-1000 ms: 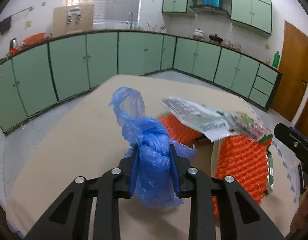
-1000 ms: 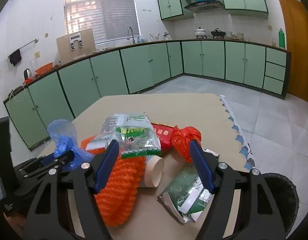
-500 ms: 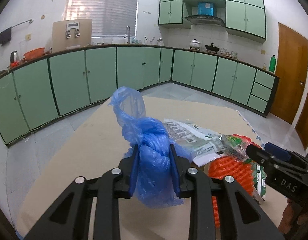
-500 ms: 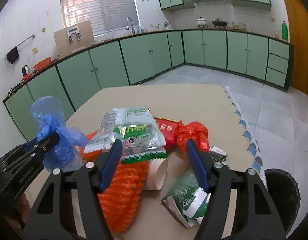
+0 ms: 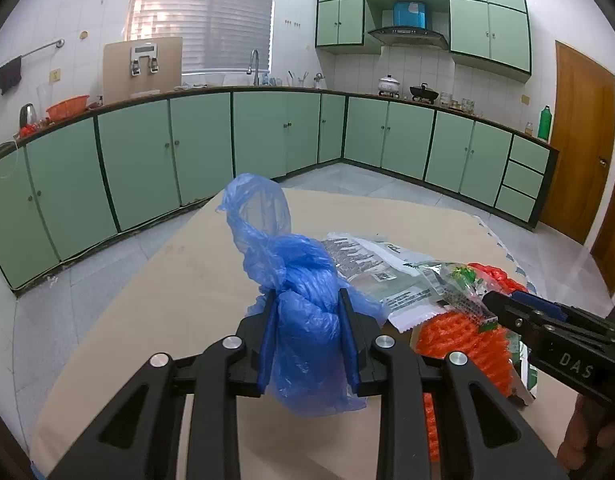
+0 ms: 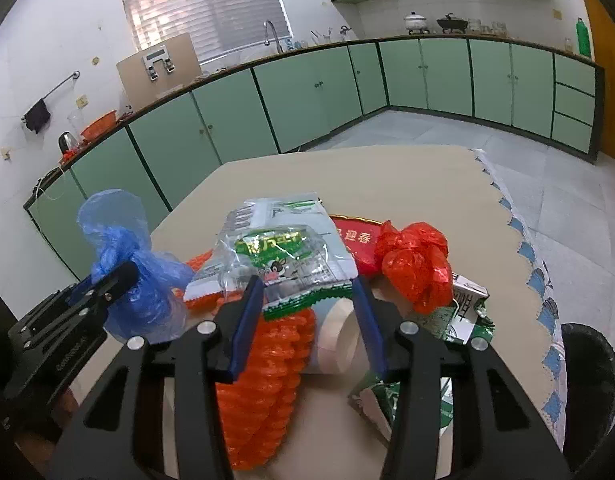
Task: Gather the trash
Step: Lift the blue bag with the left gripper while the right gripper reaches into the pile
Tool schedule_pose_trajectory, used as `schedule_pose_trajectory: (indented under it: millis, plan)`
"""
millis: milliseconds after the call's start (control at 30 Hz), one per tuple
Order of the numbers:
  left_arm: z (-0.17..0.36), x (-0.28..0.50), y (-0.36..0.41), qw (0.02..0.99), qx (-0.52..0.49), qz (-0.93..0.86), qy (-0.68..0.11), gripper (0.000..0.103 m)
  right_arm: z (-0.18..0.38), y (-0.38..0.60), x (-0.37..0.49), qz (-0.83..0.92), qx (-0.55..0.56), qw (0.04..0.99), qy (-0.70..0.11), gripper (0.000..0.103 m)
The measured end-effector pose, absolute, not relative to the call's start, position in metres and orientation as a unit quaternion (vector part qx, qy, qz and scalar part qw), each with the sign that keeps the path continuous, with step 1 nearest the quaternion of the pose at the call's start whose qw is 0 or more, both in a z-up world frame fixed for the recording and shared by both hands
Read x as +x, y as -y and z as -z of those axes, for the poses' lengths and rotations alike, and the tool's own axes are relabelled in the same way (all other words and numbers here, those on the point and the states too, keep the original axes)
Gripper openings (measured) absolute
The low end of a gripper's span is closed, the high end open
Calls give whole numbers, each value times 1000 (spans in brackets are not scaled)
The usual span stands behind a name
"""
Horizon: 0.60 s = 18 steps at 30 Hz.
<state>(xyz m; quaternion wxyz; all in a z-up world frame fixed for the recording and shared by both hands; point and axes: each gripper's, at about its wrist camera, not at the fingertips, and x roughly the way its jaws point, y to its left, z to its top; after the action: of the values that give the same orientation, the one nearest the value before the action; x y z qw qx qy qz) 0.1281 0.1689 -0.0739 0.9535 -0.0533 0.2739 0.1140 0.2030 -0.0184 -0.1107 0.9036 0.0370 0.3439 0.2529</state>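
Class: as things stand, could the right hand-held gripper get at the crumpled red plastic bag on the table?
Probably yes. The red plastic bag lies uncovered just beyond the right hand-held gripper, whose closing jaws are around a green-edged wrapper.

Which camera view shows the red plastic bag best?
The right wrist view: the red plastic bag lies whole and unhidden on the table, right of the snack packets. In the left wrist view only its top edge peeks above the packets and the right gripper.
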Motion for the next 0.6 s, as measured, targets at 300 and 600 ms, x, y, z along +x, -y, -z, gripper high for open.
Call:
schedule_pose_trajectory:
  millis: [300, 600]
  plan:
    - [70, 125, -168, 956, -52, -114, -265, 28, 101, 19, 197, -265, 33, 905, -330, 40]
    - [63, 118, -162, 960, -55, -105, -255, 28, 97, 33, 189, -267, 37, 907, -324, 40]
